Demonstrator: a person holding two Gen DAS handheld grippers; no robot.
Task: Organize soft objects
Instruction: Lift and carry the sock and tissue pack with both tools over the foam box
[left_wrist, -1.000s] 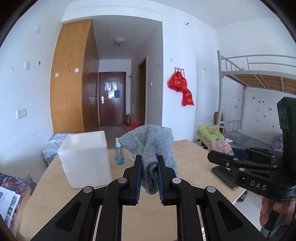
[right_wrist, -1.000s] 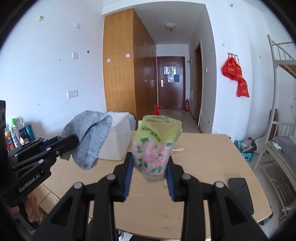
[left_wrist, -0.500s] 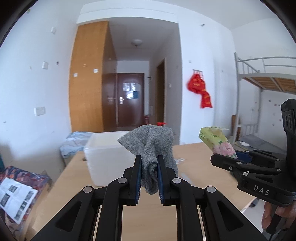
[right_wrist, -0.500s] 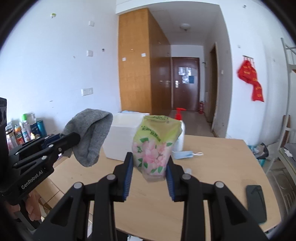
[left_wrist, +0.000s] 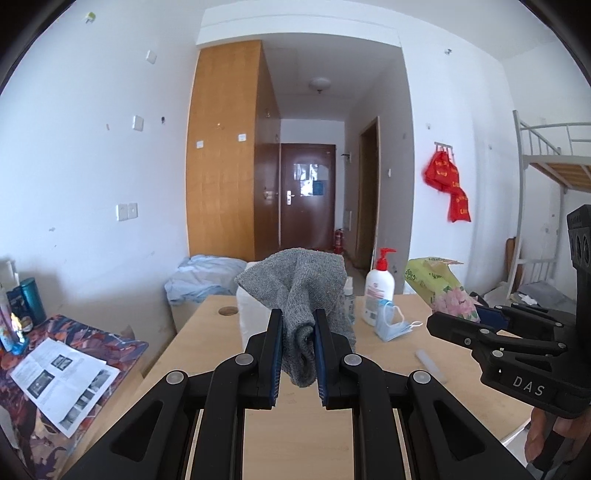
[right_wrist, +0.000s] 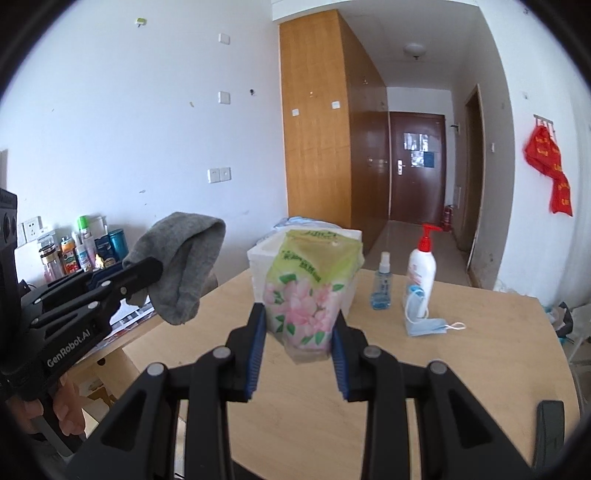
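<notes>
Above the pale wooden surface (right_wrist: 461, 354), you have both soft items lifted clear and carried side by side. Your left gripper (left_wrist: 297, 350) has its jaws clamped on the bunched grey knitted cloth (left_wrist: 299, 291); the pinch sits low on the bundle, so the bulk mushrooms above the blue pads and a short tail hangs beneath. That low grip likely keeps the fabric from slipping out, though the loose top will flop when you tilt. Your right gripper (right_wrist: 297, 349) has its jaws closed against the sides of the soft green plastic pack with pink flowers (right_wrist: 308, 288), held upright by its lower half, with the pack's bottom sagging slightly between the pads. Holding it by the flanks suits a squashy pack: it gives rather than slides.

Ahead of both items stands the white foam box (right_wrist: 352, 243), open at the top, partly hidden behind the pack in the right wrist view. It looks like the sensible destination, which would explain why you carry both things high enough to clear its rim.

Beside the box stand a small clear blue spray bottle (right_wrist: 382, 286) and a white pump bottle with a red head (right_wrist: 421, 266), with a light blue face mask (right_wrist: 424, 321) lying against the pump bottle. Keep your right side away from these as you approach; the mask is soft too and may be next.
</notes>
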